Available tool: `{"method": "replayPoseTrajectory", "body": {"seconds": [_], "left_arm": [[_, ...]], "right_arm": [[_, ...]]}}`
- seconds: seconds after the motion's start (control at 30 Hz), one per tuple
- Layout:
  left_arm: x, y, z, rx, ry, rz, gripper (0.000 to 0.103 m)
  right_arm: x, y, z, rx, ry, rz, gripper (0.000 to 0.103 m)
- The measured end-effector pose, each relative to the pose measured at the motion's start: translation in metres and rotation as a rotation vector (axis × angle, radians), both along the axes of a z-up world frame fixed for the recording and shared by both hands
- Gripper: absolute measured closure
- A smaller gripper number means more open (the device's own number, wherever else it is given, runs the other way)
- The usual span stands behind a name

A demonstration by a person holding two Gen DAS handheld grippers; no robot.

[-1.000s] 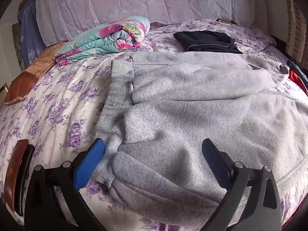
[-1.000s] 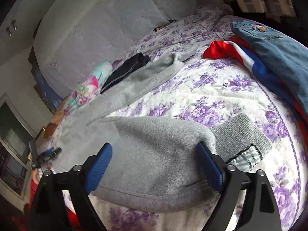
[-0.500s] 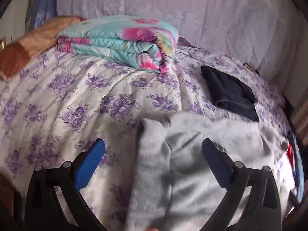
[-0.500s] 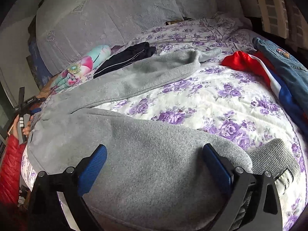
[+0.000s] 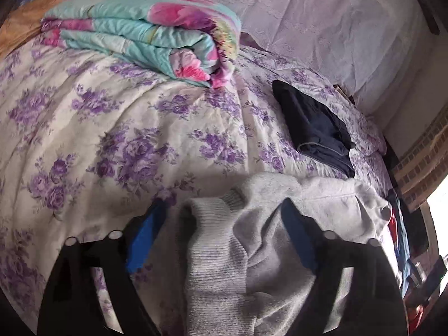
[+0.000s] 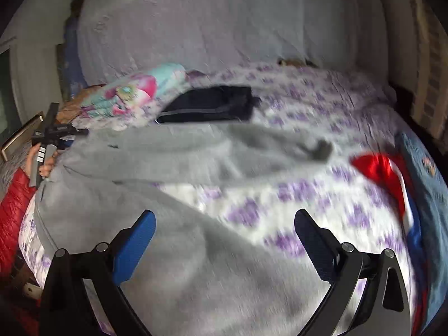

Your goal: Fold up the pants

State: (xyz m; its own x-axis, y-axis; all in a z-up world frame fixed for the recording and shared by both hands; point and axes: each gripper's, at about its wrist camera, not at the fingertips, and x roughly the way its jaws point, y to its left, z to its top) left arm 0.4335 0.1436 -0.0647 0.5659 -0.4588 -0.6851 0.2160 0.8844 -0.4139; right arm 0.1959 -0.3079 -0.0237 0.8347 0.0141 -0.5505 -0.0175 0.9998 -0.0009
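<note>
Left wrist: left tool (image 5: 221, 224) spread wide around grey pants (image 5: 224, 252) cuff, right tool (image 6: 224, 232) spread wide above them

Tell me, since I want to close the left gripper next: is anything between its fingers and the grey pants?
Nothing visible. The left gripper is open with the ribbed waistband of the grey pants already bunched between its blue fingers; no other item intervenes.

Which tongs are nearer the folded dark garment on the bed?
Left. The left tongs straddle the grey pants' waistband, just short of the dark garment. The right tongs sit farther down one leg.
</note>
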Motion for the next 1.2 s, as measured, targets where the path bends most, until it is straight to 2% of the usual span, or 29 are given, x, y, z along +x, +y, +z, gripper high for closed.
{"method": "replayPoseTrajectory", "body": {"seconds": [0.07,0.13,0.2,0.27,0.33,0.5,0.6,0.63,0.7,0.73,0.77,0.87,0.97,1.03,1.13,1.2], "left_arm": [[-0.006,-0.008,0.006,0.056,-0.055,-0.006,0.044],[-0.01,-0.008,0.01,0.066,-0.086,-0.012,0.052],[-0.01,-0.004,0.011,0.049,-0.099,-0.01,0.062],[-0.009,0.001,0.01,0.032,-0.092,-0.003,0.078],[-0.007,0.004,0.009,0.015,-0.082,0.003,0.083],[-0.003,0.001,0.008,0.007,-0.079,-0.017,0.085],[-0.002,-0.001,0.007,0.004,-0.074,-0.041,0.085],[-0.001,-0.001,0.006,0.001,-0.07,-0.045,0.085],[0.0,-0.001,0.005,-0.009,-0.063,-0.053,0.085],[0.0,0.0,0.005,-0.012,-0.065,-0.055,0.085],[0.0,0.0,0.006,-0.015,-0.068,-0.057,0.085],[-0.006,-0.001,0.01,-0.009,-0.102,-0.058,0.085],[-0.021,-0.002,0.021,0.005,-0.178,-0.052,0.086],[-0.036,-0.001,0.03,-0.006,-0.227,-0.045,0.086],[-0.069,0.008,0.042,-0.064,-0.29,-0.04,0.086],[-0.099,0.019,0.044,-0.133,-0.319,-0.045,0.084]], "right_arm": [[0.034,0.022,0.014,-0.076,-0.02,0.085,0.003],[0.08,0.041,0.015,-0.179,0.003,0.162,0.003],[0.127,0.054,0.011,-0.258,0.033,0.19,0.003],[0.168,0.065,0.007,-0.296,0.051,0.218,0.003],[0.206,0.076,0.0,-0.326,0.07,0.261,0.003],[0.267,0.114,-0.025,-0.505,0.105,0.433,0.007],[0.294,0.124,-0.046,-0.591,0.165,0.516,0.012],[0.301,0.124,-0.053,-0.585,0.199,0.533,0.014],[0.31,0.116,-0.058,-0.476,0.265,0.572,0.032],[0.309,0.112,-0.056,-0.395,0.291,0.577,0.062],[0.303,0.111,-0.051,-0.359,0.289,0.544,0.099],[0.257,0.124,-0.034,-0.424,0.191,0.489,0.099],[0.204,0.128,-0.01,-0.433,0.114,0.46,0.099],[0.164,0.128,0.009,-0.403,0.062,0.439,0.099],[0.097,0.131,0.024,-0.415,-0.019,0.426,0.099],[0.05,0.138,0.021,-0.428,-0.054,0.428,0.099]]}}
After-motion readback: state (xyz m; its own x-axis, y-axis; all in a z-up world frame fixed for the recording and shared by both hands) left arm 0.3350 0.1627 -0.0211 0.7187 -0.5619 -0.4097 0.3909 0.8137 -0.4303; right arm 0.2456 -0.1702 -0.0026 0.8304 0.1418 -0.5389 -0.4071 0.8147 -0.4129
